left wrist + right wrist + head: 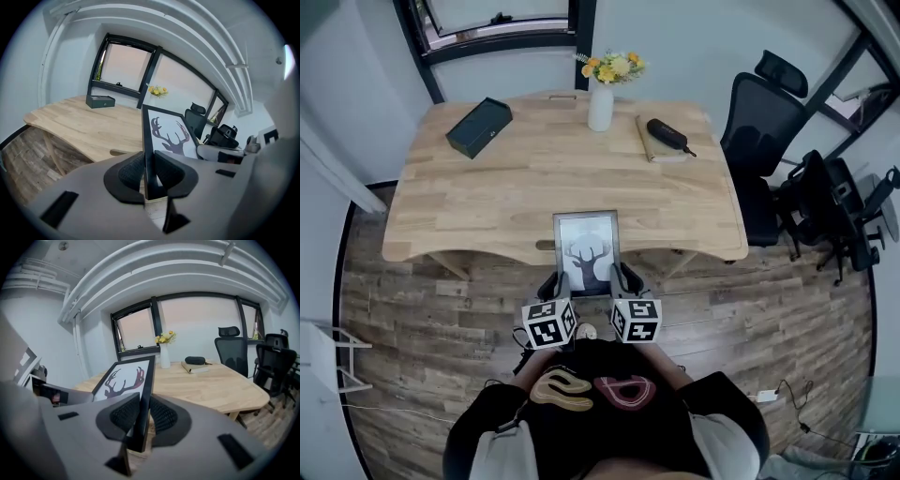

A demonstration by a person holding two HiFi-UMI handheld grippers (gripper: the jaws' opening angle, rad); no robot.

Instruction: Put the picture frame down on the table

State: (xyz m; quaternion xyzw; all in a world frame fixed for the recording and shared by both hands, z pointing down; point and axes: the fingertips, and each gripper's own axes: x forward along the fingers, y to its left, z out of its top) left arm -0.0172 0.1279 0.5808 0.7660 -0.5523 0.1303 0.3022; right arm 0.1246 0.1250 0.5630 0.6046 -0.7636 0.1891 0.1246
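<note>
A black-edged picture frame with a deer-antler print hangs face up over the near edge of the wooden table. My left gripper is shut on its left side, the pads pinching the black edge. On the opposite side my right gripper is shut on the right edge. The print shows in both gripper views. Both grippers are held level with each other in front of the person's body.
On the table stand a white vase of yellow flowers, a dark green box at the far left and a book with a black case at the far right. Black office chairs stand to the right.
</note>
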